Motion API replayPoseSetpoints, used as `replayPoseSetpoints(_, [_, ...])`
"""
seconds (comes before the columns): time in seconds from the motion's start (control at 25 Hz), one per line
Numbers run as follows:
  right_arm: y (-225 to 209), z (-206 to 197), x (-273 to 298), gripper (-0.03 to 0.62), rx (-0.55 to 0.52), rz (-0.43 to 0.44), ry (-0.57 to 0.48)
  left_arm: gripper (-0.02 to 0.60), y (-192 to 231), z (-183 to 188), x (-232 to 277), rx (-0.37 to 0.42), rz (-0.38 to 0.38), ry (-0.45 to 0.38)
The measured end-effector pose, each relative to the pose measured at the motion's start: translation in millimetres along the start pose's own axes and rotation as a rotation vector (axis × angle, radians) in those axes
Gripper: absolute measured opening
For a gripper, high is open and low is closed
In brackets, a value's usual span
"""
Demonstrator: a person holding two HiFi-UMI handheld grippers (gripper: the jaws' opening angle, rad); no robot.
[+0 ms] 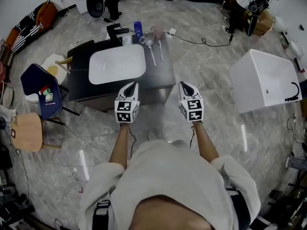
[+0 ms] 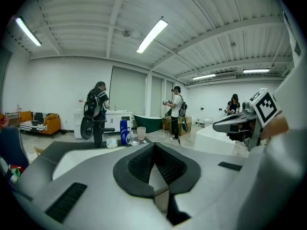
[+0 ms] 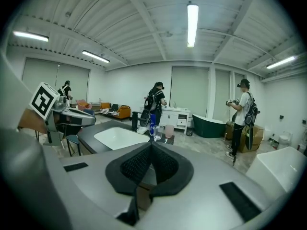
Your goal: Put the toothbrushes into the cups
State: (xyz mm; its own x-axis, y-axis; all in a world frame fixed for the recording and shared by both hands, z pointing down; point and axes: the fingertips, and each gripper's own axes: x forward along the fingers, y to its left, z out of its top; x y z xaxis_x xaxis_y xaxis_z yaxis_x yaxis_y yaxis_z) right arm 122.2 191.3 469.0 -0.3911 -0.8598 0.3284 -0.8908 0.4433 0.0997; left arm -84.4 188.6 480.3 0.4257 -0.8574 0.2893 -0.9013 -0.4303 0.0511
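In the head view, the left gripper (image 1: 134,85) and the right gripper (image 1: 184,84) were held side by side above the floor, just in front of a dark counter (image 1: 163,73) with a white sink (image 1: 117,65) set in it. Neither gripper touched anything. The two toothbrushes (image 1: 153,55) lay on the counter to the right of the sink, near each other, with the pink cup (image 1: 158,30) and a blue bottle (image 1: 138,28) beyond them at the far edge. A white bathtub (image 1: 266,80) stood well apart on the right and a blue chair (image 1: 41,90) on the left. In the left gripper view, the jaws of the left gripper (image 2: 154,145) were together with nothing between them. Far behind them stood the blue bottle (image 2: 123,132), a clear cup (image 2: 133,137) and the pink cup (image 2: 141,132). In the right gripper view, the right gripper (image 3: 151,145) also had its jaws together and empty. Beyond its tips the clear cup (image 3: 158,132) and the pink cup (image 3: 169,130) stood upright next to the sink (image 3: 120,137). The toothbrushes were too small to make out there.
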Motion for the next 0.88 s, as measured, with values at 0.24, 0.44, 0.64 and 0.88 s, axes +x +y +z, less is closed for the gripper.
replayPoseSetpoints(0.24, [-6.6,5.2,32.9,0.014,-0.001,-0.034,0.009,0.026,24.8,7.1,36.3,0.009,-0.042,-0.002])
replayPoseSetpoints(0.44, [-14.4,1.6,48.9,0.014,0.006,-0.052,0.025,0.026,32.5,7.8,58.0,0.012,-0.067,0.007])
replayPoseSetpoints(0.64, [-22.5,-5.3,55.5,0.014,0.011,-0.064,0.040,0.026,31.1,5.2,75.7,0.015,-0.090,0.020])
replayPoseSetpoints(0.88, [-34.4,-7.9,67.5,0.014,0.020,-0.065,0.053,0.026,32.3,7.9,93.1,0.020,-0.095,0.027])
